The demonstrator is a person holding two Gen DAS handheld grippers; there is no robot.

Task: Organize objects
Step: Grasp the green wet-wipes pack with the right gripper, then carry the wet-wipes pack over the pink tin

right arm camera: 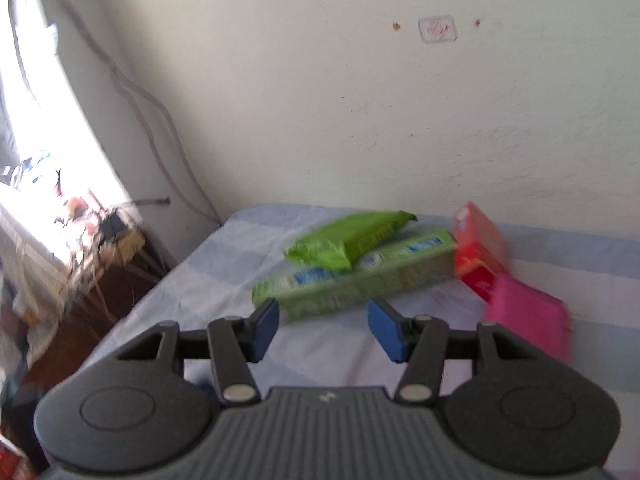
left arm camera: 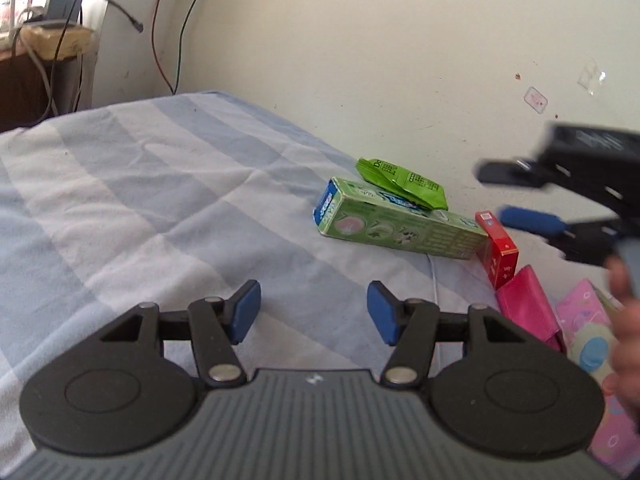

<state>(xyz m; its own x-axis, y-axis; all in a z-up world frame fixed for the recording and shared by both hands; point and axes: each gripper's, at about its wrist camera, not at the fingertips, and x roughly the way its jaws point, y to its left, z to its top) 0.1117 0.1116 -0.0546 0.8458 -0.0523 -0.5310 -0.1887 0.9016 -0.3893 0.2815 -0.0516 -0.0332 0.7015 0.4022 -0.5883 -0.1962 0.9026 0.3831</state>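
Your landmark is the long green carton (left arm camera: 400,222), which lies on its side on the bed (left arm camera: 140,200), close to the cream wall (left arm camera: 400,60). The bed wears a sheet of pale blue and white checks. A crumpled bright green packet (left arm camera: 404,184) rests on top of the carton, touching it. At the carton's far end, away from its blue-printed flap, a small red box (left arm camera: 498,254) stands against it. Just beyond the red box lies a pink pouch (left arm camera: 528,308), and past that a pink patterned pack (left arm camera: 592,332), partly hidden by your hand (left arm camera: 626,320).

Your left gripper (left arm camera: 314,312) hovers over bare sheet on the near side of the carton, jaws wide and holding nothing. Your right gripper (right arm camera: 323,326) points at the carton's long side, jaws also wide and empty; this view is blurred. Nothing lies between either gripper and the carton.
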